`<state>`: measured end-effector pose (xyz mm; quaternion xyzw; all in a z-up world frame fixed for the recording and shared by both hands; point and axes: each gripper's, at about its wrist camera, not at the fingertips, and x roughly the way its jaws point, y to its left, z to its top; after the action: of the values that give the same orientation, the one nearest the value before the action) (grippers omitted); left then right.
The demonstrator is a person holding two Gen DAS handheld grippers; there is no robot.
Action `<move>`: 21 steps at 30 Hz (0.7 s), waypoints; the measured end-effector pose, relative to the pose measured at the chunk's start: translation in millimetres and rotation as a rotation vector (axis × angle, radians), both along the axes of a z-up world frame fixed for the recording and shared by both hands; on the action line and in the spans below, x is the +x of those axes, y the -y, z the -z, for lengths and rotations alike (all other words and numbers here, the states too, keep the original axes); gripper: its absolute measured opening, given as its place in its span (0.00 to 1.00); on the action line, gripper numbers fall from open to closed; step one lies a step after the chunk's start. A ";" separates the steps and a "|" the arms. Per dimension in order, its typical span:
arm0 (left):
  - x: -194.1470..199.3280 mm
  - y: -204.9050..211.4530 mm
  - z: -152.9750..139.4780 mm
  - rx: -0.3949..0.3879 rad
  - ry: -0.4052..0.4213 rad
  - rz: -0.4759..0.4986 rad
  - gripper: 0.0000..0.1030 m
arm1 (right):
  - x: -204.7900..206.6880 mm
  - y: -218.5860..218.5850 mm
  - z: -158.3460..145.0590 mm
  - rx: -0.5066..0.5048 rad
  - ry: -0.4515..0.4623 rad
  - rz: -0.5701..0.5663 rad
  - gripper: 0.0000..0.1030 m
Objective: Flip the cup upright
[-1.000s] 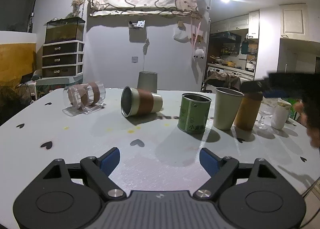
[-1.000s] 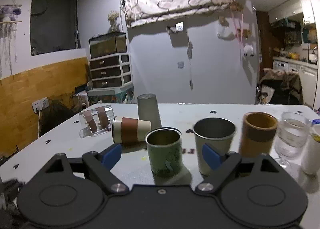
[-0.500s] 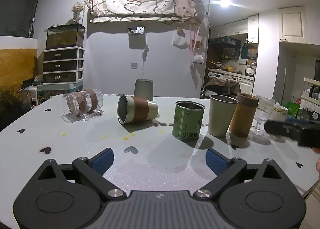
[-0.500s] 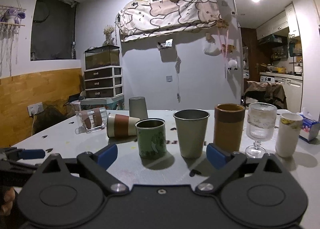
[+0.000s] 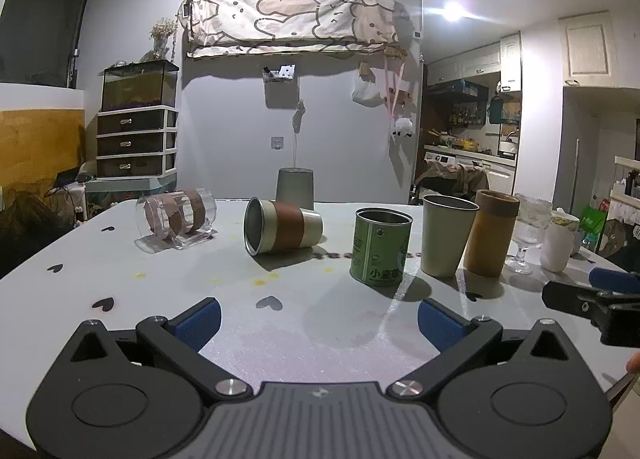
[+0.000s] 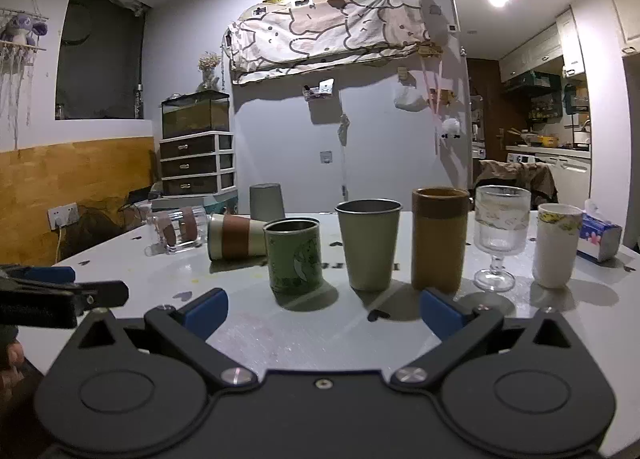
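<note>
A metal cup with a brown sleeve [image 5: 282, 232] lies on its side on the white table [image 5: 320, 323], mouth toward me; it also shows in the right wrist view [image 6: 236, 241]. A clear glass mug [image 5: 176, 219] lies on its side to its left. A grey cup [image 5: 295, 187] stands upside down behind. My left gripper [image 5: 318, 323] is open and empty, well short of the cups. My right gripper [image 6: 324, 309] is open and empty, near the table's front edge before the upright cups.
Upright in a row: green tin [image 6: 294, 255], olive metal cup [image 6: 369, 243], brown tumbler [image 6: 439, 239], stemmed glass [image 6: 500, 235], white cup [image 6: 556, 245]. A tissue pack [image 6: 600, 237] sits at far right. The other gripper [image 6: 60, 295] shows at left.
Both grippers have pulled back and lowered toward the table's front edge. The cups have not moved.
</note>
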<state>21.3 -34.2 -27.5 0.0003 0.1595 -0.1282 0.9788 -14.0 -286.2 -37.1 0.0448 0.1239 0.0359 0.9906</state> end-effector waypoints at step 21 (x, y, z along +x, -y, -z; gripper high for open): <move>-3.0 -1.2 3.9 -0.009 0.000 -0.007 1.00 | -7.4 -2.1 5.4 -0.025 0.035 0.041 1.00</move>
<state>18.4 -33.0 -31.4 -0.0047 0.1591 -0.1254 0.9793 -21.4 -284.1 -42.5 0.0341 0.1059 0.0147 0.9937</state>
